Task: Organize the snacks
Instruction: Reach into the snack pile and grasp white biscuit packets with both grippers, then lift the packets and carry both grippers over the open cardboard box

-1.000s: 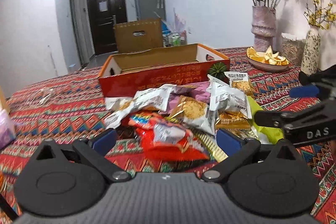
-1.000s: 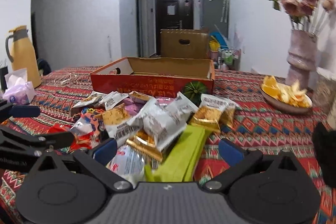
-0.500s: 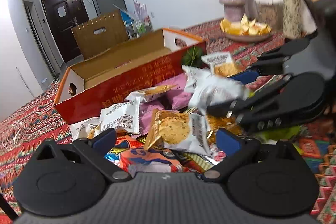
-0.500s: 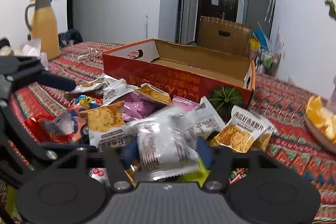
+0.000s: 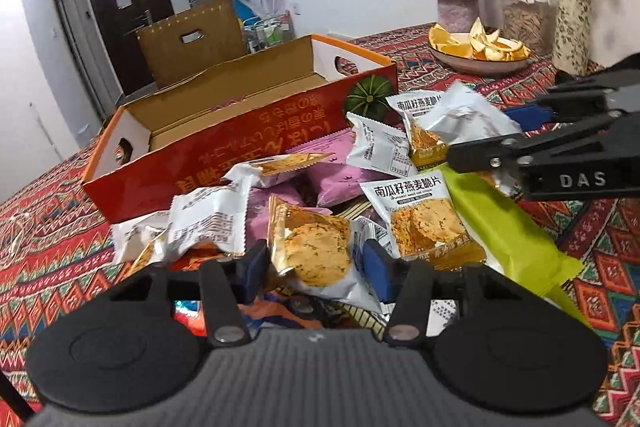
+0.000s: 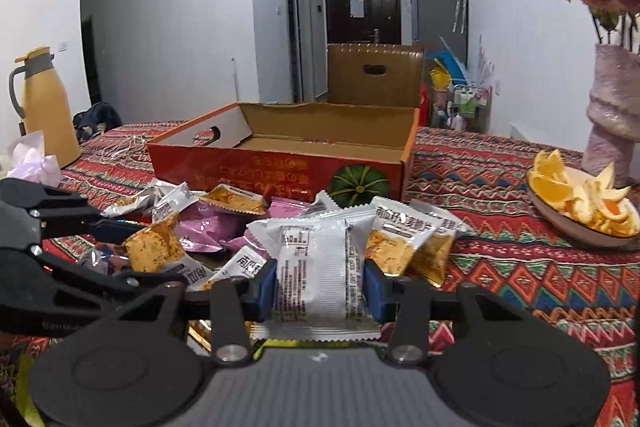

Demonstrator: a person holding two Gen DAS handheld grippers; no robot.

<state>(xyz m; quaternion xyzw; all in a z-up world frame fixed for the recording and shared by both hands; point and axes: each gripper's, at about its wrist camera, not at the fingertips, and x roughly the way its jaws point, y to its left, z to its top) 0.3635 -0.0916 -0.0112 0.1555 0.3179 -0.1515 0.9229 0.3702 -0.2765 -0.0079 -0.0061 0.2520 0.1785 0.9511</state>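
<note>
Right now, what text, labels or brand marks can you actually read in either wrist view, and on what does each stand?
"DAS": right gripper, on the side of its finger arm.
"南瓜籽燕麦脆片": oat crisp packet, white top.
Same title on second oat crisp packet.
Red box: large gold characters, upside down, not readable.
White packet back panel in right gripper: print too small.
Embossed lettering on left gripper: blurred.

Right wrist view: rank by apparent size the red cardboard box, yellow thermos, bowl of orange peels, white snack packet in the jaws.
1. red cardboard box
2. yellow thermos
3. bowl of orange peels and white snack packet: look alike in size; the packet sits nearest the camera, so no ranking between them.
</note>
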